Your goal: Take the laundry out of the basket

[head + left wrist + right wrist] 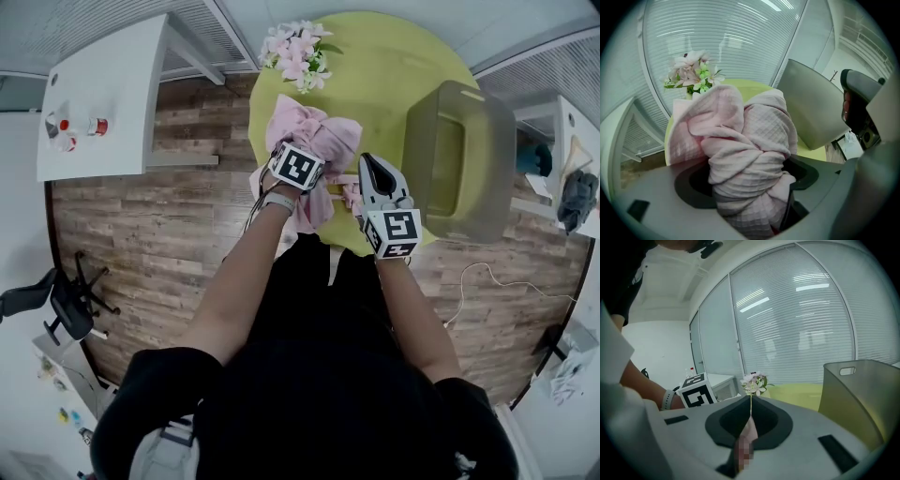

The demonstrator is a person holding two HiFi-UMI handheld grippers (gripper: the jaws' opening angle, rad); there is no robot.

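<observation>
One pink cloth (317,141) is sitting outside the basket (469,164), bunched over the near edge of the round worktop (394,66), between the flowers (298,52) and the person. Fabric is showing a fine waffle-grid weave, soft, twisting into thick rope-like folds, with one flatter flap hanging down. Left gripper (750,197) jaws are standing wide, clamping the fat knot of it. Right gripper (748,427) jaws are lying almost together, pinching a thin pink sliver, apparently an edge of the same cloth. Basket is standing upright to the right: smooth olive-grey plastic, boxy, rounded corners. Worktop is showing a matte yellow-green surface. Cannot tell whether the cloth is touching it.
</observation>
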